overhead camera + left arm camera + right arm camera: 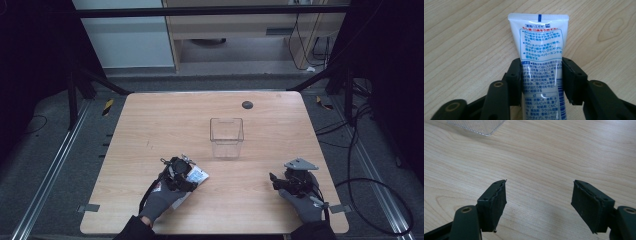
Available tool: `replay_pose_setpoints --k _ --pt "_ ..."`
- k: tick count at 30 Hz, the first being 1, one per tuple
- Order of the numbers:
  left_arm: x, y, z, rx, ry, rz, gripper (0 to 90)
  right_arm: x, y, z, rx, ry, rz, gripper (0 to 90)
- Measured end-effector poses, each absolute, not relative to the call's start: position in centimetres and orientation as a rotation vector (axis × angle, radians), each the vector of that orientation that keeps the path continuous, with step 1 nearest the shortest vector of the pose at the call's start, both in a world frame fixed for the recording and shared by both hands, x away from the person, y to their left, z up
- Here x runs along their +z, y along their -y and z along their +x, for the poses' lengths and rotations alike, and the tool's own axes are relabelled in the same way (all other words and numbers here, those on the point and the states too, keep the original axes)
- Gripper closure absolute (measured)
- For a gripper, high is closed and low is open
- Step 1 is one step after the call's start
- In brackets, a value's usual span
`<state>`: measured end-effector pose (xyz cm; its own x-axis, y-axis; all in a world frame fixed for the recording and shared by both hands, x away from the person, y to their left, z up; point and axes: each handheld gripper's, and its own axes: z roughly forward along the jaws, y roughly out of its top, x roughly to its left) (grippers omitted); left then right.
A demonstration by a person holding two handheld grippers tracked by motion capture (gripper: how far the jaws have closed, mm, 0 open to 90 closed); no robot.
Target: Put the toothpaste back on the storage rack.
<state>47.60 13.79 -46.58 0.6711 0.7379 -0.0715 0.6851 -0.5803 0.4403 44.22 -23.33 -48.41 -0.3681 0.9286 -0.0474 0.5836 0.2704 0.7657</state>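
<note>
The left gripper (541, 77) has its two black jaws against the sides of a white tube (541, 62) of what looks like toothpaste, printed in blue and red; the pads appear to touch both edges of the tube about halfway along its length, so I judge the grip as made or all but made; the tube lies flat on the wooden table (461, 37), crimped end pointing away from the gripper, not yet lifted as far as I can tell. In the high view the left gripper (192, 177) sits near the front-left of the table (150, 125), with the tube (199, 176) showing beneath and just beyond it; the gloved left hand (162, 197) holds it from below.

The right gripper (539, 202) stands wide, nothing between its jaws, over bare wood; in the high view it (276, 181) rests at the front-right, well apart from the tube.

A clear plastic box (226, 137) stands upright and empty near the middle of the table, between the two grippers and farther back; likely the tube is meant for it, so grasping is about done, while lifting, carrying and dropping in are left.

Count: one tube; one clear box; two grippers; one small dark round mark (247, 104) near the far edge.
</note>
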Motion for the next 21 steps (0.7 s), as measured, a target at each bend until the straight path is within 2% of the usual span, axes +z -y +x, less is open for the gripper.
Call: replay_pose_setpoints --k 6,12,21 --pt "-46.1 -14.4 47.4 0.117 -1.076 2.438 64.9 -48.4 23.4 44.2 0.92 -2.05 1.368 27.7" --pt "-45.4 -15.0 46.7 0.112 -1.04 2.426 68.8 -48.4 23.6 44.2 0.922 -2.052 1.366 27.7" --pt "-42.7 -16.4 45.9 0.238 -1.007 2.293 70.7 -48.4 23.6 44.2 0.921 -2.053 1.367 27.7"
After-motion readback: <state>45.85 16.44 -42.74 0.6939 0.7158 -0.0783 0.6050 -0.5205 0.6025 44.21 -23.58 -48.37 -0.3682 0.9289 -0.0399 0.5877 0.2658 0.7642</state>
